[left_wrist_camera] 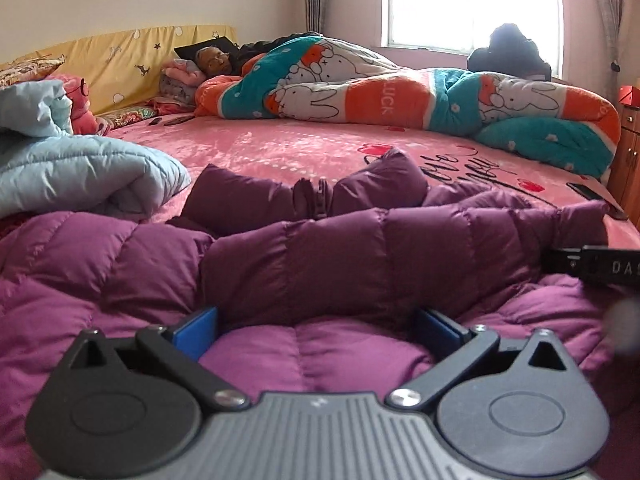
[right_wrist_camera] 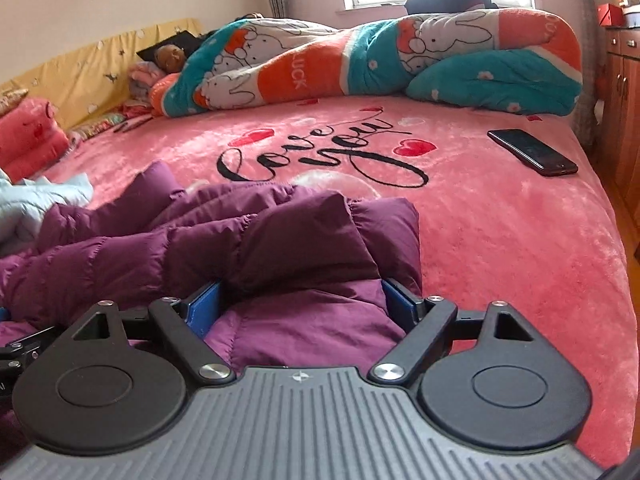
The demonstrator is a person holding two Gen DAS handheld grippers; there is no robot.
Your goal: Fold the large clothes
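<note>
Your left gripper (left_wrist_camera: 316, 322) sits bottom centre of the left wrist view, jaws spread wide, blue pads (left_wrist_camera: 198, 330) apart. A puffy fold of the purple down jacket (left_wrist_camera: 304, 256) bulges btwn them; can't tell if the pads touch it. Fingertips are cut off by the fabric.

Your right gripper (right_wrist_camera: 302, 304) sits bottom centre of the right wrist view, jaws fully apart, not clamping. Jacket (right_wrist_camera: 256, 248) fabric lies btwn its blue pads (right_wrist_camera: 206, 306); pad tips hidden behind the fold.

The jacket lies crumpled on the pink blanket (right_wrist_camera: 500, 216), lower half of both views, spilling past the left and bottom edges. A zip shows mid-frame in the left view only.

Readable writing: "Love you" in black script w/ red hearts on the blanket, whole in the right view, mostly hidden behind the jacket in the left. "LUCK" on the orange-teal rabbit quilt (left_wrist_camera: 380, 92) across the upper frame. "DAS", cut off, on a black part at the left view's right edge, prob. your other gripper.

A person (left_wrist_camera: 214, 60) lies under the quilt, upper left, head only showing.

Right view shows a whole black phone (right_wrist_camera: 532, 152) at right; left view catches only its edge. Left view shows a light blue padded garment (left_wrist_camera: 80, 168) at left; the right view only a sliver.
</note>
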